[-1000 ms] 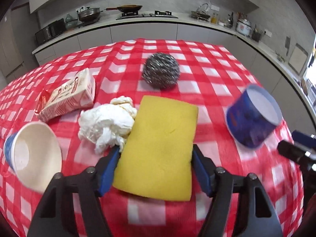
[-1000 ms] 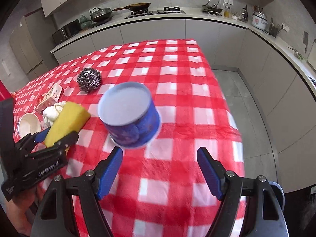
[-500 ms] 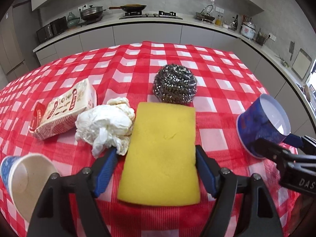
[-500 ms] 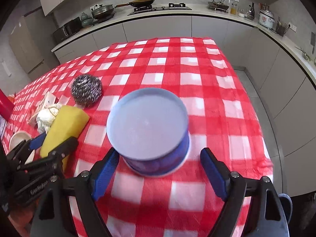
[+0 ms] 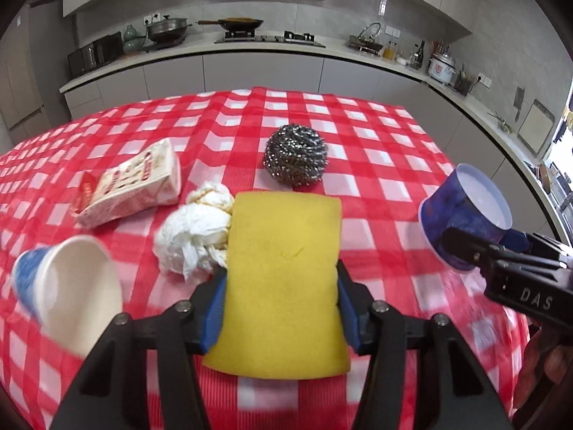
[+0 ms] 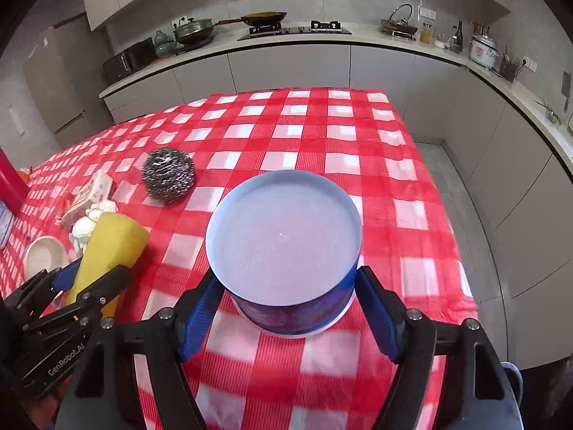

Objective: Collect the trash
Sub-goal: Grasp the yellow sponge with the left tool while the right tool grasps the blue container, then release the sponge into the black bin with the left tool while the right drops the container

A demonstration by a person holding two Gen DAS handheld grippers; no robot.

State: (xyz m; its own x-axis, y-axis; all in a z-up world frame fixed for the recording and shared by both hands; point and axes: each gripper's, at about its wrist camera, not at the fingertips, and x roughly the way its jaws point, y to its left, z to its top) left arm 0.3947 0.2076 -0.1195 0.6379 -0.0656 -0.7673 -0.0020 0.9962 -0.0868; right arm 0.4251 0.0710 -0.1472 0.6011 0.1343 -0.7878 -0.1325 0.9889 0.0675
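My right fingers [image 6: 286,319] straddle the blue cup [image 6: 286,251], which lies on its side on the worktop [image 6: 322,136], base away from me; whether they press it, I cannot tell. My left fingers [image 5: 281,304] clamp the yellow sponge [image 5: 283,279].

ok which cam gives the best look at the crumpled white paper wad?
Left wrist view: the crumpled white paper wad sits near centre, whole and unblocked, beside the yellow sponge held in the left gripper. In the right wrist view it is small, at the left edge, partly hidden behind the sponge.
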